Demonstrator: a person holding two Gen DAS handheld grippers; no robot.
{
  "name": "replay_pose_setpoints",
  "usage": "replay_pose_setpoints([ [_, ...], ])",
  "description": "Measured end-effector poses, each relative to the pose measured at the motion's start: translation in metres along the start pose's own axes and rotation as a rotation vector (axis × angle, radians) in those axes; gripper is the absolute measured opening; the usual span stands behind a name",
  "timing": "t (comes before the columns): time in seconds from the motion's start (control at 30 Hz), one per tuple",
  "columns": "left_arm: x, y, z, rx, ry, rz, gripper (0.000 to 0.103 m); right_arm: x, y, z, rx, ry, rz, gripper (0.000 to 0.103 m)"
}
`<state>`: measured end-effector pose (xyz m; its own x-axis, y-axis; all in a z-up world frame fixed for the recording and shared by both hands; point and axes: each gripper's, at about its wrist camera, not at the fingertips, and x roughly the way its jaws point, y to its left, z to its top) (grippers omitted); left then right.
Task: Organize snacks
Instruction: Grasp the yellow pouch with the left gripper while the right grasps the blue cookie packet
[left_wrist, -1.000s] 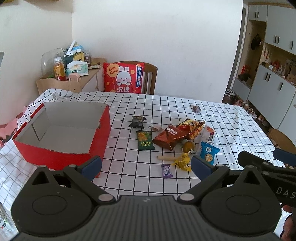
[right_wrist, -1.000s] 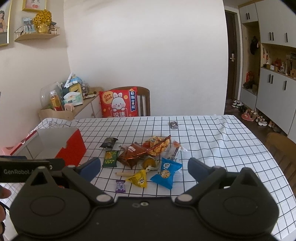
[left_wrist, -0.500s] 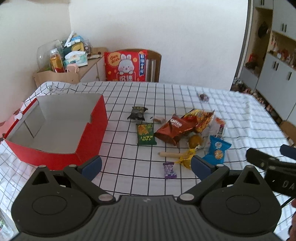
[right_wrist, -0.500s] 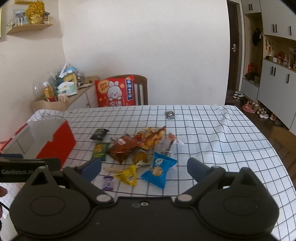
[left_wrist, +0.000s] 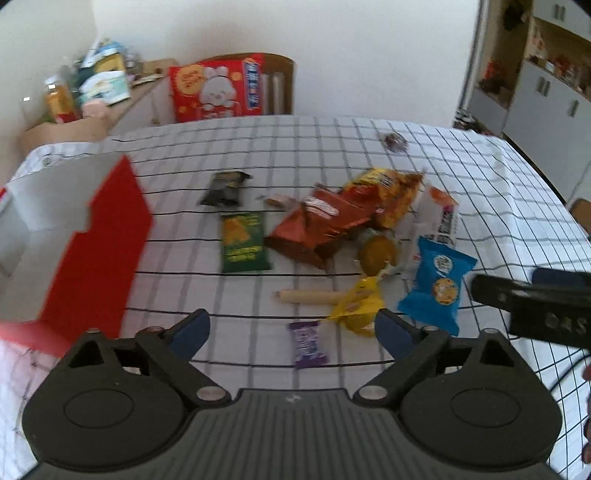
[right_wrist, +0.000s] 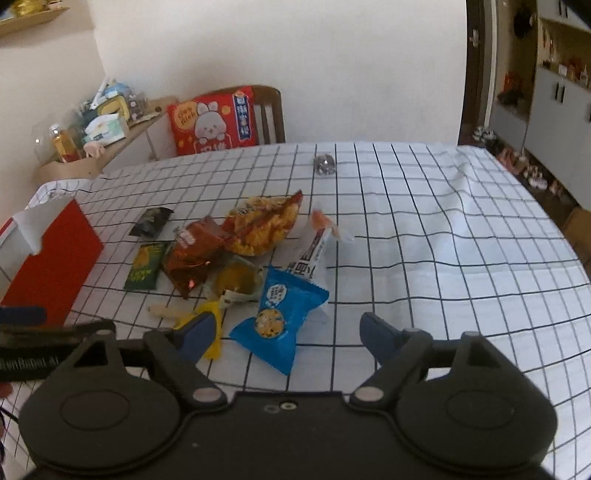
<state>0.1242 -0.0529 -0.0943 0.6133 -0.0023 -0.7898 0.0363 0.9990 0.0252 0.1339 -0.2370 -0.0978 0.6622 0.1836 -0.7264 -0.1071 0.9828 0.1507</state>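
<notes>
A pile of snacks lies mid-table: a brown Oreo bag (left_wrist: 317, 225), an orange chip bag (left_wrist: 391, 195), a green packet (left_wrist: 242, 242), a black packet (left_wrist: 223, 188), a blue cookie packet (left_wrist: 436, 284), a yellow packet (left_wrist: 360, 308) and a small purple candy (left_wrist: 306, 343). A red box (left_wrist: 92, 251) with a white inside stands at the left. My left gripper (left_wrist: 293, 332) is open, low over the purple candy. My right gripper (right_wrist: 286, 334) is open, just above the blue cookie packet (right_wrist: 280, 314). Both are empty.
The table wears a white grid cloth (right_wrist: 443, 240). A small foil-wrapped sweet (right_wrist: 324, 164) lies apart at the far side. A chair with a red rabbit cushion (right_wrist: 214, 123) stands behind the table. A cluttered side shelf (right_wrist: 99, 129) is far left, cabinets far right.
Both grippers have moved forward and down toward the snack pile. The left one has shifted right, away from the red box. Both stay open.
</notes>
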Motion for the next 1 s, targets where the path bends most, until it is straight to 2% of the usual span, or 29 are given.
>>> replay_pose_setpoints([
  [0.27,0.042,-0.023,0.008,-0.015,0.070,-0.033,0.086,0.050,-0.017,0.015,0.075,0.147,0.049,0.077],
  [0.53,0.068,-0.042,0.013,0.024,0.126,-0.086,0.066,0.076,-0.021,0.018,0.098,0.209,0.097,0.068],
  [0.67,0.078,-0.041,0.014,0.003,0.162,-0.091,0.057,0.084,-0.024,0.019,0.119,0.234,0.117,0.059],
  [0.73,0.079,-0.041,0.015,-0.010,0.167,-0.102,0.049,0.087,-0.025,0.018,0.133,0.244,0.133,0.055],
  [0.87,0.078,-0.041,0.015,-0.012,0.172,-0.100,0.044,0.087,-0.027,0.017,0.164,0.248,0.157,0.040],
  [1.0,0.077,-0.038,0.015,-0.044,0.183,-0.110,0.035,0.084,-0.029,0.016,0.179,0.241,0.167,0.033],
])
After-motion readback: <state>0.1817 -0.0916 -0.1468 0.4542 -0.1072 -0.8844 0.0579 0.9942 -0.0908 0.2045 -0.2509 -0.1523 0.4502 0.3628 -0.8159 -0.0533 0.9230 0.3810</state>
